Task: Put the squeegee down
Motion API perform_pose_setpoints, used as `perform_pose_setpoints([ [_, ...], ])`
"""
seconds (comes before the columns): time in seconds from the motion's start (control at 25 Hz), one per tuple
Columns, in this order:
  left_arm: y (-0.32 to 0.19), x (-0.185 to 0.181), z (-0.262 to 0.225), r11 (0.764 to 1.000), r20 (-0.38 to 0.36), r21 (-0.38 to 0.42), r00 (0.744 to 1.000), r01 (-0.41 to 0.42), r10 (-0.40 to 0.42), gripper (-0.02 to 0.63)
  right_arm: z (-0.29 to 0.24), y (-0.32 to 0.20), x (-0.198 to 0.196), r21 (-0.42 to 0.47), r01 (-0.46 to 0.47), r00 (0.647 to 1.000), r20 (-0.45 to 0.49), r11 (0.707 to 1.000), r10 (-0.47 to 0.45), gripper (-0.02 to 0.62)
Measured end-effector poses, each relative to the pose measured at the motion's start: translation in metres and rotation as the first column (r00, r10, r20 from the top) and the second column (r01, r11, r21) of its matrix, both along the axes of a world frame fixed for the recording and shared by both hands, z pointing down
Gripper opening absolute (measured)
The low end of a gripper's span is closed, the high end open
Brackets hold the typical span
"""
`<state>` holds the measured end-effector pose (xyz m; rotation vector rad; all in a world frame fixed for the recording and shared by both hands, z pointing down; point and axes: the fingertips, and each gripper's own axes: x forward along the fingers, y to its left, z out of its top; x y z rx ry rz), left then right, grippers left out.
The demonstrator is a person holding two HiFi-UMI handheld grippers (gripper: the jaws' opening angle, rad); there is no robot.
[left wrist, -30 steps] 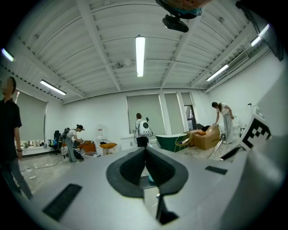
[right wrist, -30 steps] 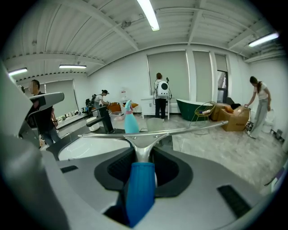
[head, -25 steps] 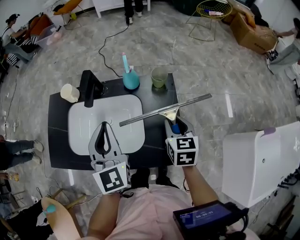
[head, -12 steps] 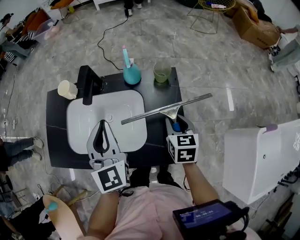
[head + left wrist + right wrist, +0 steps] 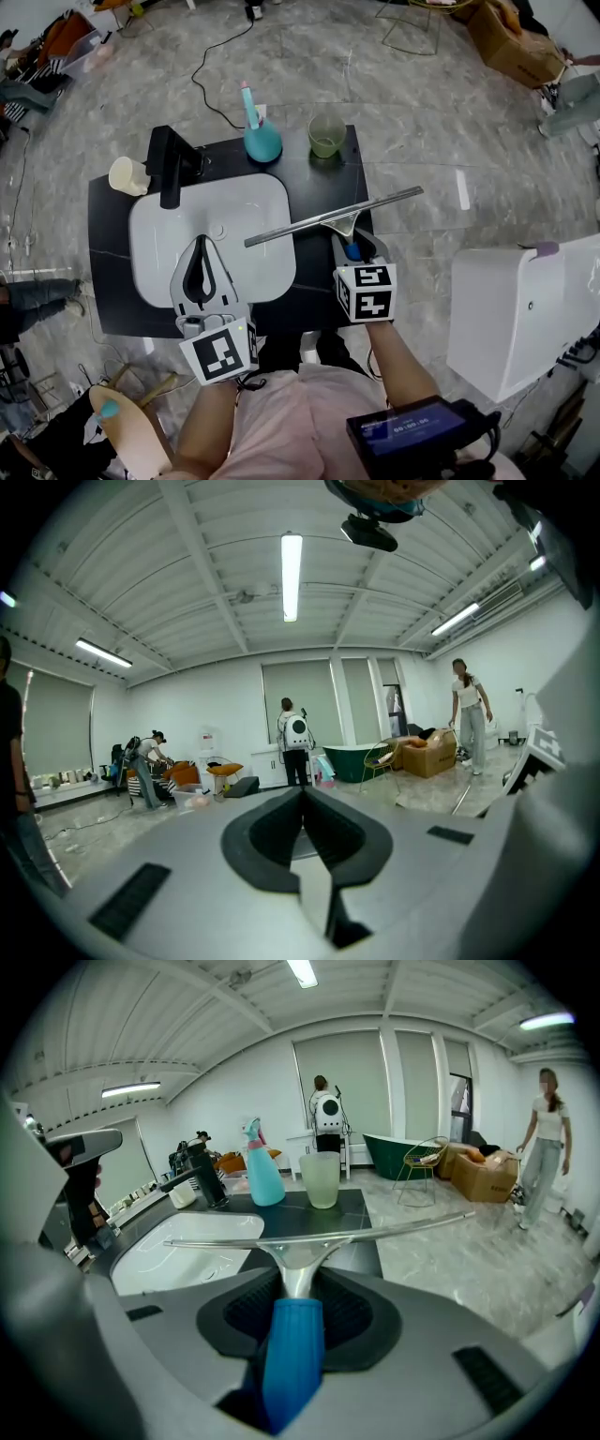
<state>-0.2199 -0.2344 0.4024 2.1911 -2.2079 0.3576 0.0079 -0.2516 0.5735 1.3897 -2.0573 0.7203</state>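
Observation:
My right gripper (image 5: 354, 246) (image 5: 298, 1305) is shut on the blue handle of a squeegee (image 5: 333, 217) (image 5: 294, 1344). Its long metal blade (image 5: 319, 1236) lies crosswise over the right rim of the white sink (image 5: 164, 225) and the black counter (image 5: 323, 178), sticking out past the counter's right edge. My left gripper (image 5: 200, 261) (image 5: 302, 794) hovers over the sink's front part with its jaws together and nothing between them; in its own view it points out across the room.
At the counter's back stand a black faucet (image 5: 167, 161), a cream cup (image 5: 127, 174), a teal spray bottle (image 5: 261, 139) and a green tumbler (image 5: 326, 134). A white cabinet (image 5: 525, 309) stands at the right. Several people stand far off in the room.
The right gripper has sunk a little with the squeegee, whose blade now lies lower over the counter. The left gripper has dropped slightly over the sink.

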Motion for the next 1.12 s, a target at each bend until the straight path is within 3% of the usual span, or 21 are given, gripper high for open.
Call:
perform_pose_setpoints([
  [1.12,-0.006,-0.002,0.021,0.999,-0.005,-0.047,1.0,0.0,0.0,0.009,0.046,0.011,0.001,-0.105,-0.011,1.0,-0.025,0.994,0.008,0.123],
])
